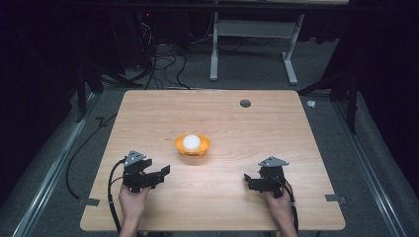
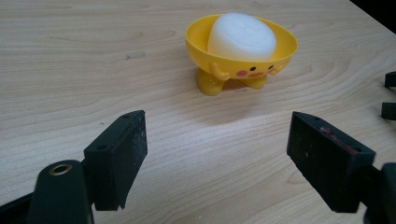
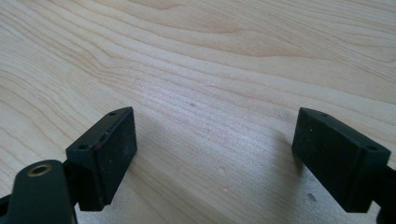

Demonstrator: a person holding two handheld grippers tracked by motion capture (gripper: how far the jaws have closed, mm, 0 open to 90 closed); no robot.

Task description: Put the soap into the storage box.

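Note:
A yellow chick-faced bowl on small feet stands at the table's middle and holds a white rounded lump. In the left gripper view the bowl and the lump lie ahead of my left gripper, apart from it. Its jaws are open with bare wood between them. In the high view the left gripper sits near the front left and points toward the bowl. The right gripper rests at the front right, pointing left. Its jaws are open over bare wood.
The wooden table has a round grommet hole near its far edge. Beyond it stand a white desk frame and loose cables on the floor. The right gripper's jaw tips show at the left gripper view's right edge.

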